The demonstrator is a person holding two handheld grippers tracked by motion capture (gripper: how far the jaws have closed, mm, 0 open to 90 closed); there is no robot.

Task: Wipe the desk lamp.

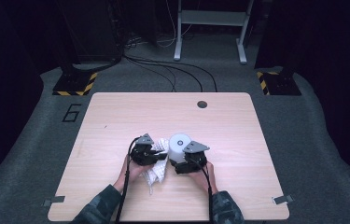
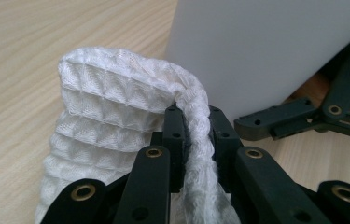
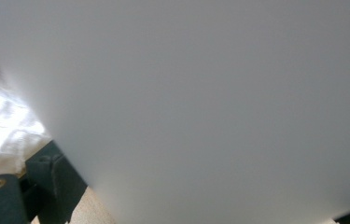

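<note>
Black jaws of the left gripper (image 2: 196, 140) stood closed on a twisted fold of the white waffle cloth (image 2: 116, 107), the fold running straight up between the pads and the rest of the cloth bulging off to that gripper's left and trailing back beneath it. Just ahead and slightly to its right rose the pale wall of the white cup (image 2: 266, 51), close to the fold, though contact could not be judged. From above, the cup (image 1: 179, 145) stood upright on the table (image 1: 116, 121), open end up, nothing visible inside it, its long axis vertical.

Right gripper (image 1: 190, 161) sat hard against the cup's near side; its own view was mostly smooth white wall (image 3: 210, 102), one jaw showing at the lower left and a corner of the other at the lower right. These appeared to straddle the cup, but whether the pads pressed could not be told.

Left gripper (image 1: 150, 151) was the one carrying cloth, with the cup immediately to its right. A wipe would probably turn on bringing the fold sideways onto that wall while the right gripper steadied it.
</note>
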